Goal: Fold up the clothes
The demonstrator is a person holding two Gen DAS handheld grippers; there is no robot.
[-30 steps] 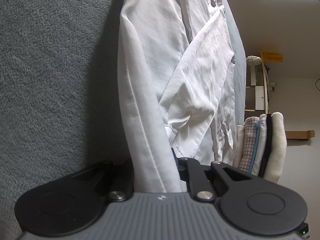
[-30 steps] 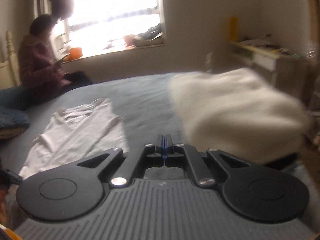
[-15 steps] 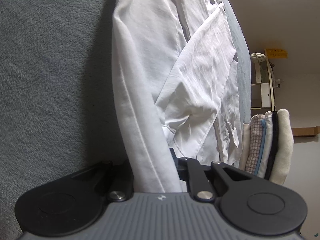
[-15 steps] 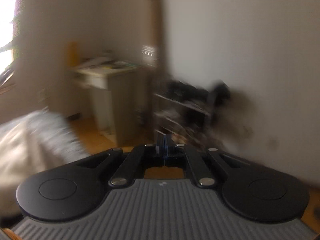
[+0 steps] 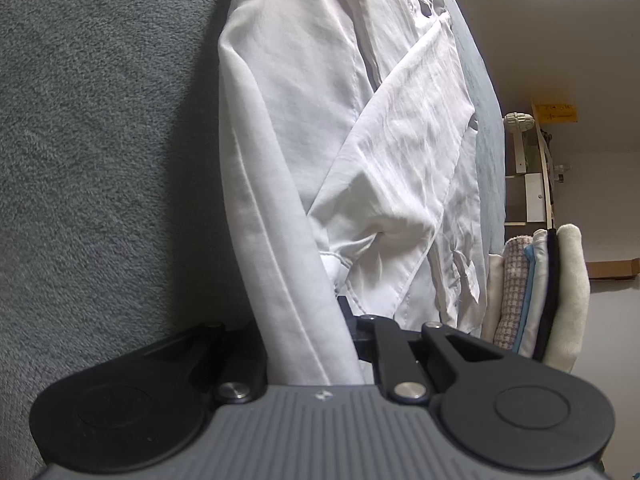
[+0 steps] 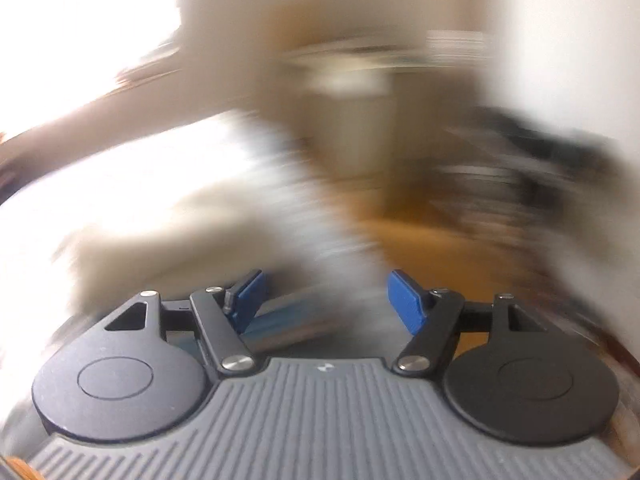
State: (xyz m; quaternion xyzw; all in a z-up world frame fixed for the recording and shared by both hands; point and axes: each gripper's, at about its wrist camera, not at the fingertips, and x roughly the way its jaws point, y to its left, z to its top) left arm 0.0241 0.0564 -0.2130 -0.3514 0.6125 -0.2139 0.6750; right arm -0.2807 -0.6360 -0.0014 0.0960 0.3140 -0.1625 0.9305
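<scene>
White shirt (image 5: 360, 152) is spread on the grey bed (image 5: 100, 140), one edge pinched by left gripper (image 5: 308, 344). Right gripper (image 6: 324, 300) fingers (image 6: 406, 304) are opening, nothing clearly between. Risk: pinched edge could slip, or folded stack (image 5: 536, 292), far right, be toppled.

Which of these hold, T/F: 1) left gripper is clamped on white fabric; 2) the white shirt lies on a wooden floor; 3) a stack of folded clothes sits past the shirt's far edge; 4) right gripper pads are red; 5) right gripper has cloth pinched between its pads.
1) True: the left gripper is shut on a band of the white shirt.
2) False: it lies on a grey bedcover.
3) True: the folded stack sits at the right edge of the left wrist view.
4) False: the pads are blue.
5) False: the right gripper is opening, pads apart, pinching nothing; the view is blurred.
</scene>
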